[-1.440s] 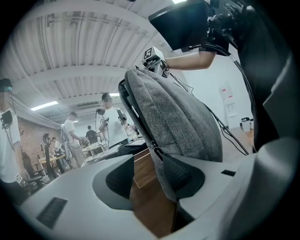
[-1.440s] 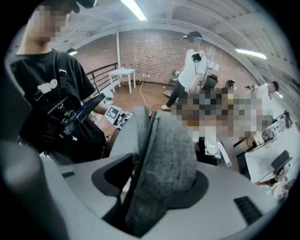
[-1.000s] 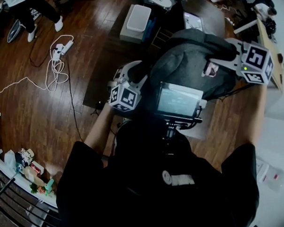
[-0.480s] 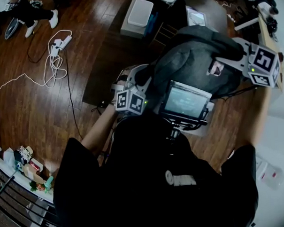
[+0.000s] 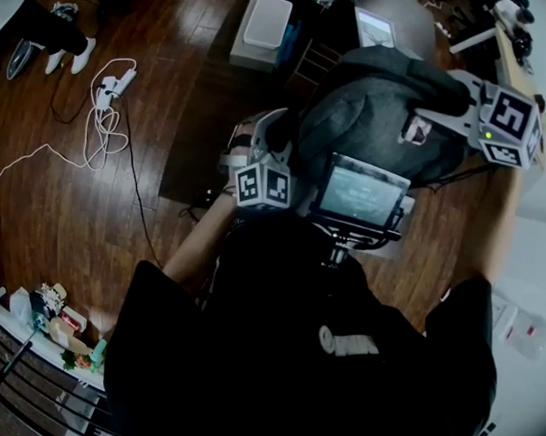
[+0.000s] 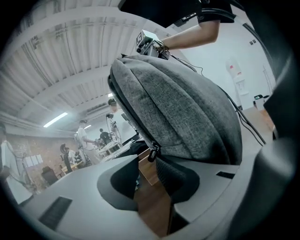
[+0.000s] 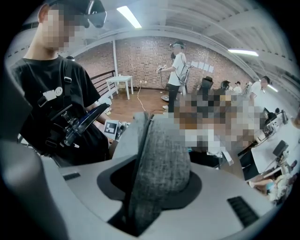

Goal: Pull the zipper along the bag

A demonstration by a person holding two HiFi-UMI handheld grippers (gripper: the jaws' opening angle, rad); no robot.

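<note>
Grey bag (image 6: 178, 108), zipper pull (image 6: 152, 153) at left jaws' tips

Place: a big shared robotics lab or workshop hall is shown, not a home.
Walls: a bare brick wall (image 7: 140, 61) is seen across the far end.
Ceiling: a white ribbed ceiling (image 6: 56, 56) is lit by strip lights (image 7: 129, 16), industrial style.
Floor: a dark plank floor (image 5: 57, 231) is strewn with a coiled white cable (image 5: 107, 129) and a power strip (image 5: 123, 86).
People: several are spotted standing around; headgear is worn by a person in a white shirt (image 7: 177, 70).
Furniture: a white table (image 7: 119, 80) is set near the brick wall, and cluttered desks (image 7: 276, 140) are glimpsed at the hall's side.
Storage: small boxes (image 5: 52, 326) are lined up on a rack at the floor's edge.
</note>
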